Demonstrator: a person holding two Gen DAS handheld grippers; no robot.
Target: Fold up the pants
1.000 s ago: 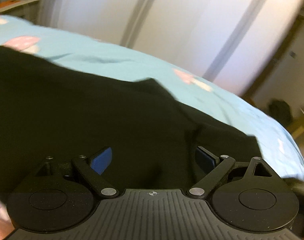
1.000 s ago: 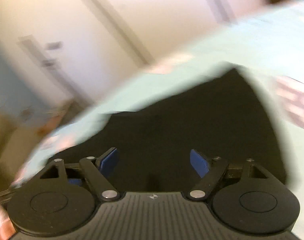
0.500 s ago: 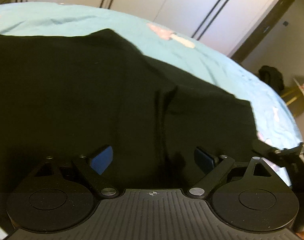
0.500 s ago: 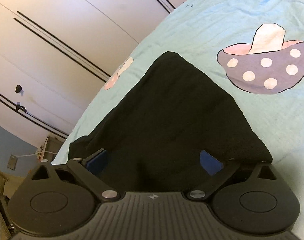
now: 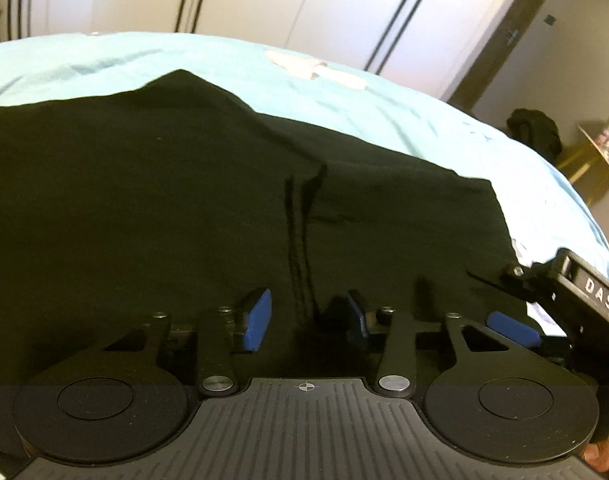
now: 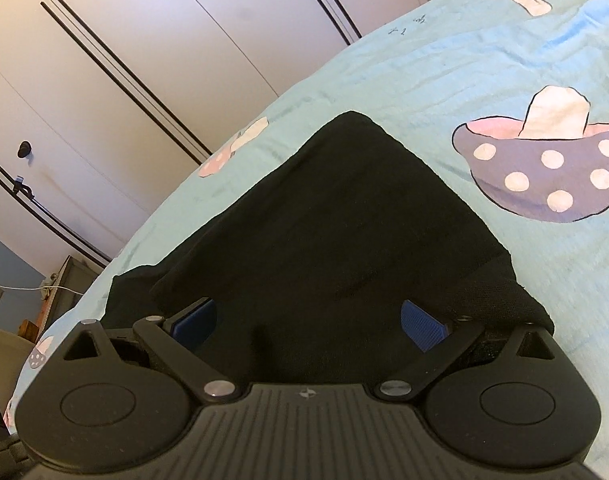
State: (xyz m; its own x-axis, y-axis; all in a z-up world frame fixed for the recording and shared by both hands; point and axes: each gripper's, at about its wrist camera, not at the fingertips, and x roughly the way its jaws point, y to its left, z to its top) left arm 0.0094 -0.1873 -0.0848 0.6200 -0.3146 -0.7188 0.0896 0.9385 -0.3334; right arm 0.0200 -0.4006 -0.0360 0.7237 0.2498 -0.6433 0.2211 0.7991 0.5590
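Black pants point(image 5: 184, 200) lie spread on a light blue bedsheet point(image 5: 344, 92), with a drawstring point(image 5: 300, 240) hanging near the waist. My left gripper point(image 5: 306, 318) sits low over the waist edge, its blue pads half closed around the fabric and drawstring. The right gripper's body point(image 5: 576, 300) shows at the right edge of the left wrist view. In the right wrist view the pants point(image 6: 344, 220) taper away to a far corner. My right gripper point(image 6: 308, 320) is open, its blue pads point(image 6: 422, 324) wide apart over the near edge of the cloth.
The sheet point(image 6: 464, 60) has mushroom prints point(image 6: 544, 168). White wardrobe doors point(image 6: 144, 40) stand behind the bed. A dark bundle point(image 5: 534, 128) and a small gold table point(image 5: 592, 152) stand beyond the bed's right end.
Both grippers have come down to the near edge of the pants. The left jaws have narrowed around the cloth; the right jaws have stayed wide open.
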